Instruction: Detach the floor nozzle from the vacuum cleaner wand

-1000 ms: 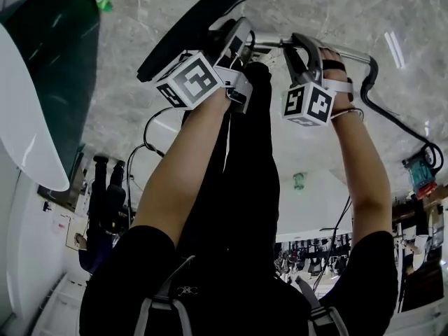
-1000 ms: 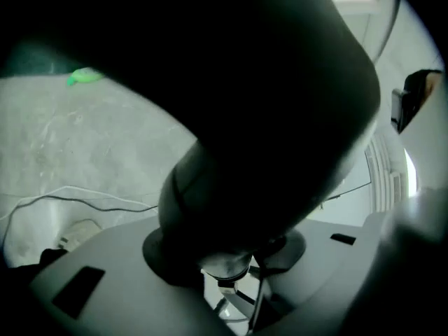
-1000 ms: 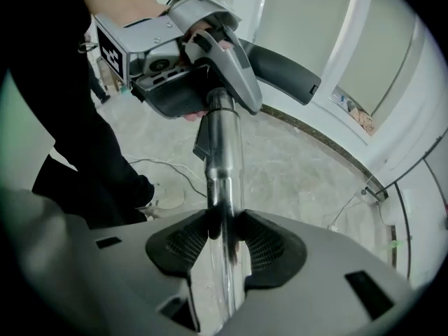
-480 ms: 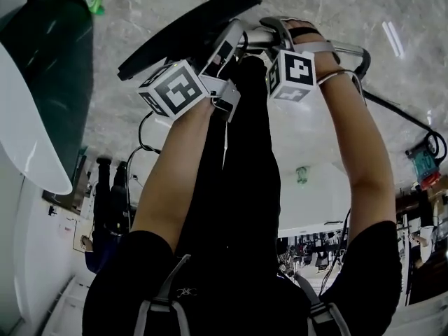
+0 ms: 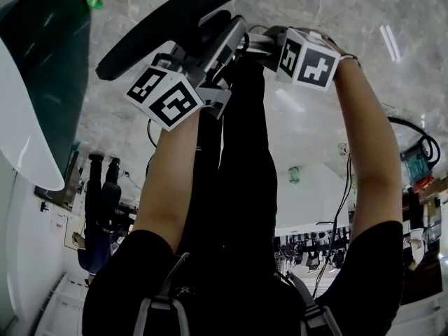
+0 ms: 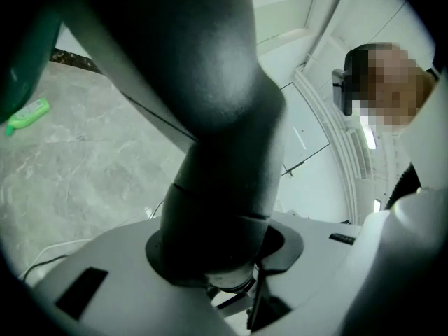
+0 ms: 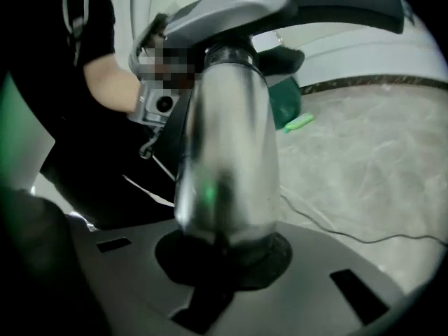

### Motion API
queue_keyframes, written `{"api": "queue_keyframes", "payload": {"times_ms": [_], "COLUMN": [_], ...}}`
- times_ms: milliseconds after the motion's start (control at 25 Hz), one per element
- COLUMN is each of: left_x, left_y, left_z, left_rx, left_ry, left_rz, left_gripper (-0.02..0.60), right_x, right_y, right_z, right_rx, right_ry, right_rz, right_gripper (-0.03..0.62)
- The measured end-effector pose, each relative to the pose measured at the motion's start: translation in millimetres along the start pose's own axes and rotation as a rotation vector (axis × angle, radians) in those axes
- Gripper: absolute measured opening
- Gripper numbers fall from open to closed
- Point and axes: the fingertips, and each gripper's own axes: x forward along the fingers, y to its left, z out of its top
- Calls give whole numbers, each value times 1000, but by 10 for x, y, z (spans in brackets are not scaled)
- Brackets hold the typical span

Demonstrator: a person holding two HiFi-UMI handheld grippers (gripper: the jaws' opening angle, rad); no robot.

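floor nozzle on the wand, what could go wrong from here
1. The jaws of the right tool have just been closing on the smooth, shiny wand; they could slide along it during the pull.
2. The left tool, its jaws also just closing, holds only the round neck of the floor nozzle; the long head sticks out sideways and may twist in the grip or drop once the joint releases.

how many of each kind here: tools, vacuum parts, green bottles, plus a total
tools: 2, left tool with jaws just closing round the floor nozzle, right tool just closing with the wand between its jaws
vacuum parts: 2, that floor nozzle and wand
green bottle: 1
total: 5
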Motion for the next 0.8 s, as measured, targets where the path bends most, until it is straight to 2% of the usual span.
{"api": "queue_keyframes", "payload": {"times_ms": [80,120,160,240,320,440,480,520,560,600,640,720,760,800], "left_x": [-23,-24,-19,11,47,124,148,151,133,106,83,42,21,8], "left_y": [-42,-25,13,69,34,17,33,39,33,18,-4,-59,-71,-55], "left_z": [133,186,226,266,261,287,312,322,310,286,268,274,282,285], "left_rx": [6,-3,-20,-56,-66,-42,-29,-17,-6,6,21,48,48,34], "left_ry": [-23,-31,-36,-35,-31,-26,-28,-29,-27,-23,-21,-26,-29,-29], "left_rz": [-26,-22,-9,7,-5,-19,-24,-29,-32,-35,-40,-53,-55,-49], "left_gripper": [145,142,140,137,137,137,137,137,137,137,137,135,133,132], "right_x": [-67,-88,-91,-71,-94,-215,-252,-266,-247,-199,-142,-73,-64,-61], "right_y": [196,222,194,32,-152,-484,-594,-647,-632,-560,-455,-215,-103,-35], "right_z": [122,166,179,132,77,3,-5,-6,-13,-25,-35,-14,16,41], "right_rx": [37,55,69,75,64,58,53,49,46,42,34,22,29,46], "right_ry": [-32,-50,-62,-68,-65,-46,-39,-35,-34,-37,-43,-57,-64,-68], "right_rz": [229,274,258,90,-153,-521,-616,-673,-674,-613,-497,-211,-97,-37], "right_gripper": [54,53,52,52,52,52,52,52,52,52,52,52,52,52]}}
